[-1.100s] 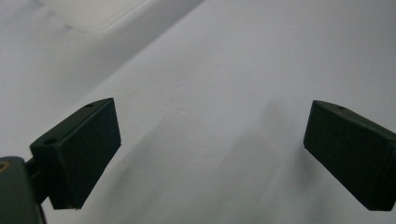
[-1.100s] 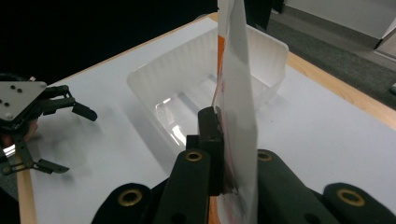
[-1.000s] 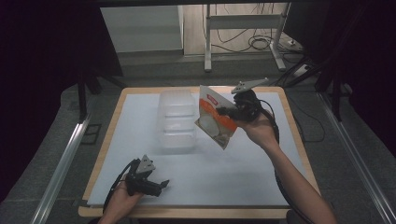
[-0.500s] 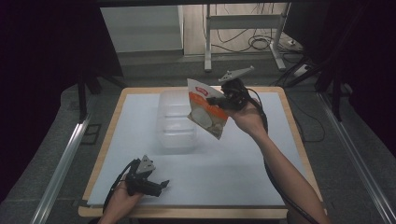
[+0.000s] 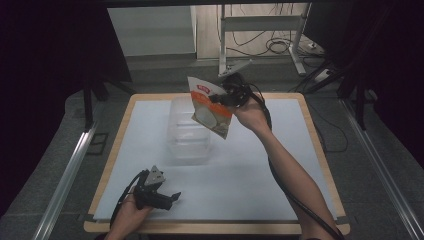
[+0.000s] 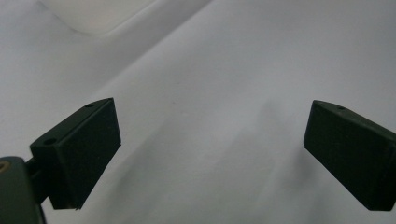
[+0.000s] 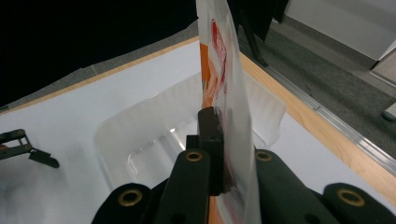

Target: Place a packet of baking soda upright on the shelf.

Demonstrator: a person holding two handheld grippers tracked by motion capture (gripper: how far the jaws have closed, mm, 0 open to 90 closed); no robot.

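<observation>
At the near edge of the desk (image 5: pixel 300 165), the left gripper (image 5: pixel 159 196) is held low over the white surface, its jaws spread wide apart with nothing between them. Farther back, near the middle of the desk, a clear plastic container (image 5: pixel 189 135) stands open. Above its far right side, an orange-and-white snack bag (image 5: pixel 211 106) is held tilted in the air, clamped at its edge between the closed jaws of the right gripper (image 5: pixel 220 97).
</observation>
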